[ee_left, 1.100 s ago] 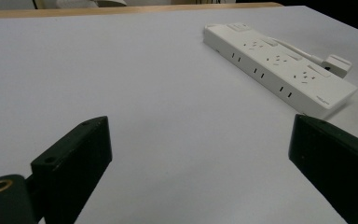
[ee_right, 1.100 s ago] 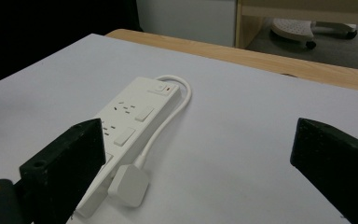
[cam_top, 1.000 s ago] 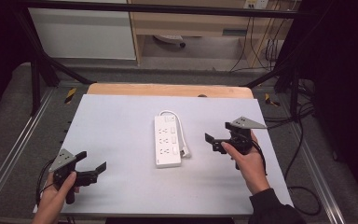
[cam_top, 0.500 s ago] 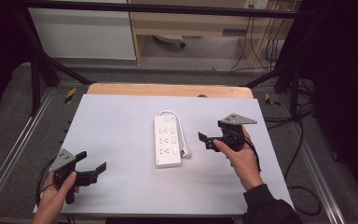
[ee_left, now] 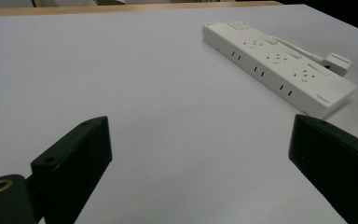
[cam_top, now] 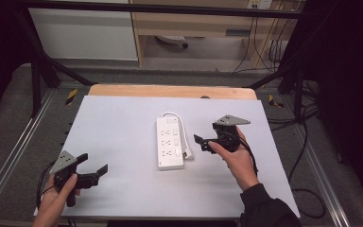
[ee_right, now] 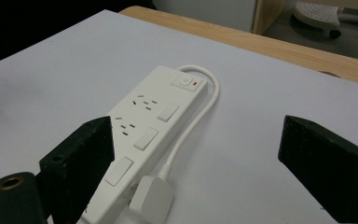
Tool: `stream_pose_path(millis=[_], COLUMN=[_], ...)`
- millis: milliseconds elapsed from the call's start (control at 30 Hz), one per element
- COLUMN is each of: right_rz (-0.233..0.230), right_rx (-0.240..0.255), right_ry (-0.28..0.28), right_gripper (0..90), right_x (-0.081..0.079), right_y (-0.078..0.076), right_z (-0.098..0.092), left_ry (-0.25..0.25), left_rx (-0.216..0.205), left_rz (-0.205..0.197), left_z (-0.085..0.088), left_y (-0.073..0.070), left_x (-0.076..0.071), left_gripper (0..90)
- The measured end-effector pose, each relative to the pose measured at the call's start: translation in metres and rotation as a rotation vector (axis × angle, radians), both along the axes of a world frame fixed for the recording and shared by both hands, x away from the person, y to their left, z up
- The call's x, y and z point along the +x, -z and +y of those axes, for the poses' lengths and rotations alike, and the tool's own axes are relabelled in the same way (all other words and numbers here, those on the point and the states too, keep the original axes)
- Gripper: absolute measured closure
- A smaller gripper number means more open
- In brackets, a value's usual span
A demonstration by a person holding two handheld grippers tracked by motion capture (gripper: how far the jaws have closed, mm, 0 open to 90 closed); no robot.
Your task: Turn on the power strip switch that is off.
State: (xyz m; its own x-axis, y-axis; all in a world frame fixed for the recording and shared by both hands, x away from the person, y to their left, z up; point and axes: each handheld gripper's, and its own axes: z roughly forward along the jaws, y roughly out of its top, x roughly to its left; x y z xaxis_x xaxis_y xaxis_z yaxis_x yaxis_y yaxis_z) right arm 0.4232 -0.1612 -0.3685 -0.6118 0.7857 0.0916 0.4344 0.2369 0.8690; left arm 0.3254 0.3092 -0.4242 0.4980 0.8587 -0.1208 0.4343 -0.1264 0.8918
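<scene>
Right gripper (cam_top: 202, 143) beside the white plastic six-outlet power strip (cam_top: 169, 143).
The strip lies mid-table on the pale grey tabletop (cam_top: 118, 127), its plug (ee_right: 151, 201) at the right gripper's 12 o'clock. The right jaws, wide with nothing between them, have just been closing slightly; the left gripper (cam_top: 94, 165), at the strip's 8 o'clock, gapes empty.
</scene>
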Motion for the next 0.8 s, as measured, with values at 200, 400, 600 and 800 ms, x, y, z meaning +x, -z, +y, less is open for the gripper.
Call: stream_pose_path(millis=[200, 400, 600, 800], right_rz=[0.001, 0.002, 0.027, 0.031], right_rx=[-0.009, -0.018, 0.004, -0.01], right_ry=[-0.018, -0.036, -0.067, -0.072], right_gripper=[12.9, 19.4, 26.3, 34.6], right_x=[0.002, 0.001, 0.002, 0.002], right_y=[0.003, 0.005, 0.01, 0.014], right_z=[0.01, 0.019, 0.028, 0.034], left_ry=[0.0, 0.001, 0.004, 0.004], left_rx=[0.0, 0.003, 0.004, 0.008], left_rz=[-0.001, 0.003, 0.003, 0.005], left_z=[0.0, 0.0, 0.0, 0.0], left_y=[0.0, 0.0, 0.0, 0.001], left_x=[0.0, 0.0, 0.0, 0.0], left_gripper=[5.9, 5.9, 5.9, 5.9])
